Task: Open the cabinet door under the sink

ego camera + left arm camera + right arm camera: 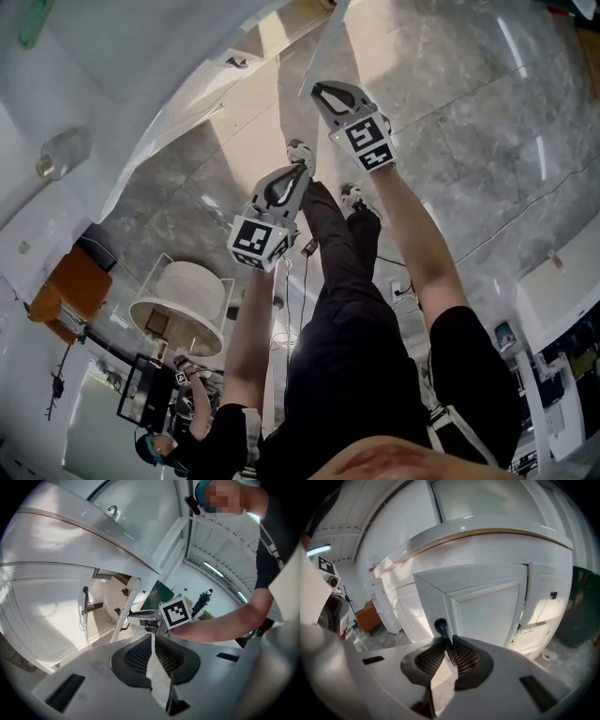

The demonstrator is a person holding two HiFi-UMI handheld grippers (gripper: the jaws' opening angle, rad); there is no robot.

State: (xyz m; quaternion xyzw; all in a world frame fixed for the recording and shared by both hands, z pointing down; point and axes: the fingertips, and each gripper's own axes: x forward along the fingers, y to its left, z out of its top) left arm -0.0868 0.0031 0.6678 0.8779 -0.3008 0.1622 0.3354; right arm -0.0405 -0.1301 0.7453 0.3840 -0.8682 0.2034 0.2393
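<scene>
jaws of the right gripper (447, 645) pinch the black handle (440, 626) to pull the cabinet door (487, 606) outward; the left gripper (153, 641), closed and empty, hangs nearer, clear of the swing.

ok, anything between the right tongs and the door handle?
Nothing. In the right gripper view the right tongs are closed directly on the black handle of the cabinet door, with no gap between them.

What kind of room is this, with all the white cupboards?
Likely a kitchen, perhaps a mock-up: a white counter with a tap, white cabinets under it, and grey stone-look floor tiles.
</scene>
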